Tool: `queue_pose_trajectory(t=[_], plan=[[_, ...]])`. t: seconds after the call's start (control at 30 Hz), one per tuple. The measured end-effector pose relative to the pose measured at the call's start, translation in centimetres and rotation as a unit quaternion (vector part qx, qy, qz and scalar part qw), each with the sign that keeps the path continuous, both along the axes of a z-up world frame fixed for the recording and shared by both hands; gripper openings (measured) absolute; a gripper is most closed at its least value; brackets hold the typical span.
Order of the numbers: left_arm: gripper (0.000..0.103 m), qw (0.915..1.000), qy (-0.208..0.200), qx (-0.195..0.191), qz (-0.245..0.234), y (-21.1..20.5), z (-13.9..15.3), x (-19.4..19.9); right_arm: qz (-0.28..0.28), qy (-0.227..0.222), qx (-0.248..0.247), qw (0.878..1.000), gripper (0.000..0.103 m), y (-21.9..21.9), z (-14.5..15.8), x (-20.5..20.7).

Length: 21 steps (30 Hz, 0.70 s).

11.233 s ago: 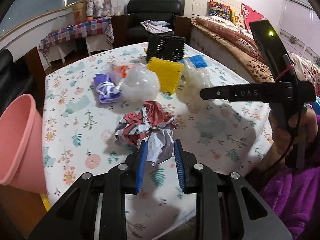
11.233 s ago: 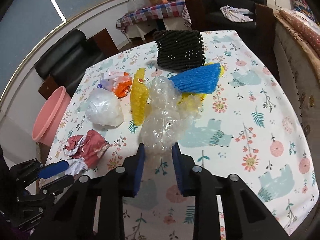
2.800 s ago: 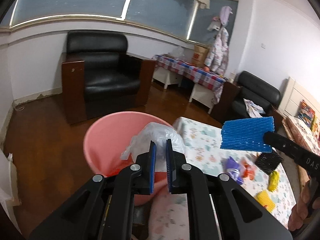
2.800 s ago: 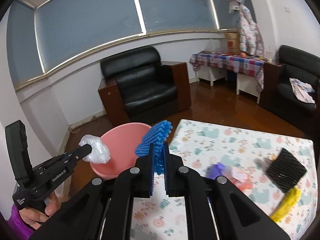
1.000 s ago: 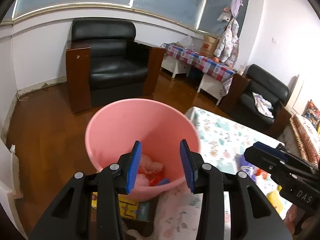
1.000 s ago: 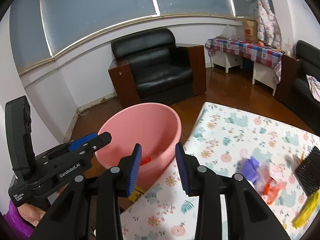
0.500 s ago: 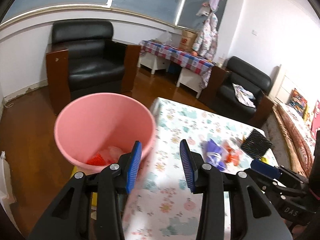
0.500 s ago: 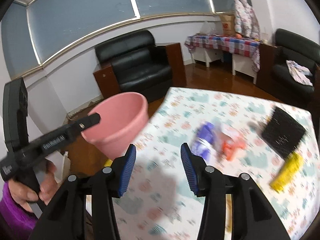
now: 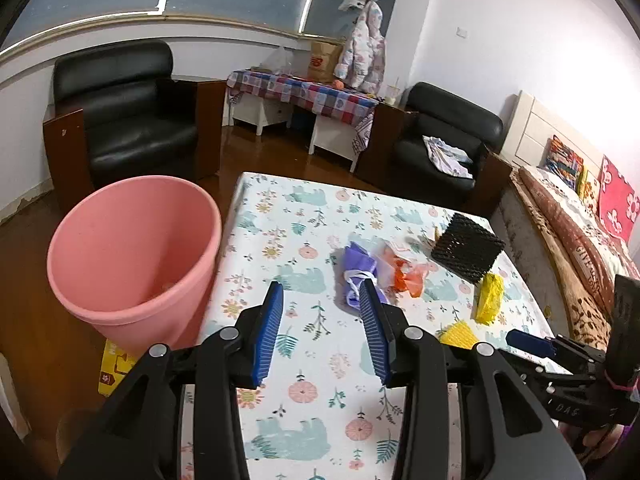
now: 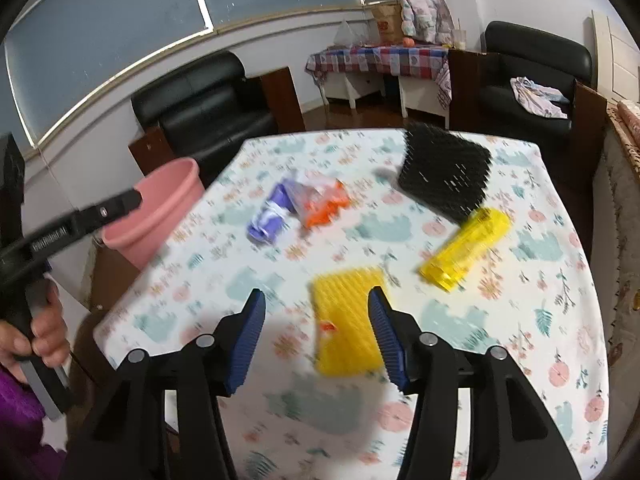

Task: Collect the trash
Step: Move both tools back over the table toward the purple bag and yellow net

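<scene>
Your left gripper (image 9: 320, 332) has its blue pads spread wide with nothing between them, hanging over the floral tablecloth (image 9: 304, 400). Just past its right pad lies a purple bag (image 9: 356, 272), touching an orange-and-white wrapper (image 9: 404, 272). Your right gripper (image 10: 316, 340) is opening its jaws, gripping nothing; a yellow foam net (image 10: 346, 320) lies flat on the cloth under the gap, blurred. Further out sit a yellow plastic packet (image 10: 468, 248) and, just beyond it, a black foam net (image 10: 444, 172). The pink bin (image 9: 132, 256) stands off the table's left edge, rim level with the cloth; what lies inside you cannot make out.
</scene>
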<state>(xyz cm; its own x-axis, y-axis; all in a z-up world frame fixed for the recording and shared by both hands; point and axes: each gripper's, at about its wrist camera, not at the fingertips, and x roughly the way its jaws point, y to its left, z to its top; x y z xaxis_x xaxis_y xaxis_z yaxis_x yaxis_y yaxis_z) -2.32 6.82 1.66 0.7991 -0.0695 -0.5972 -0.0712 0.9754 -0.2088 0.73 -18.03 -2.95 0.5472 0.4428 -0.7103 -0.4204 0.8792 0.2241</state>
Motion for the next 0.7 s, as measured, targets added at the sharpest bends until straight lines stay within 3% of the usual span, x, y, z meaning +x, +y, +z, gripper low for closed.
queue_pose_trajectory(t=[0.43, 0.57, 0.6, 0.7], plan=[[0.040, 0.9993, 0.025, 0.013, -0.023, -2.2, -1.3, 2.3, 0.010, 0.039, -0.029, 0.999, 0.057, -0.6, -3.4, 1.7], [0.040, 0.9990, 0.031, 0.017, -0.028, -2.7, -1.8, 3.1, 0.020, 0.041, -0.024, 0.999, 0.035, -0.3, -3.9, 1.6], [0.040, 0.9989, 0.033, 0.017, -0.029, -2.8, -1.9, 3.3, 0.025, 0.040, -0.020, 0.999, 0.024, -0.2, -3.9, 1.5], [0.040, 0.9985, 0.042, 0.014, -0.032, -3.0, -2.5, 4.0, 0.034, 0.030, -0.014, 0.999, 0.017, 0.1, -3.6, 1.2]])
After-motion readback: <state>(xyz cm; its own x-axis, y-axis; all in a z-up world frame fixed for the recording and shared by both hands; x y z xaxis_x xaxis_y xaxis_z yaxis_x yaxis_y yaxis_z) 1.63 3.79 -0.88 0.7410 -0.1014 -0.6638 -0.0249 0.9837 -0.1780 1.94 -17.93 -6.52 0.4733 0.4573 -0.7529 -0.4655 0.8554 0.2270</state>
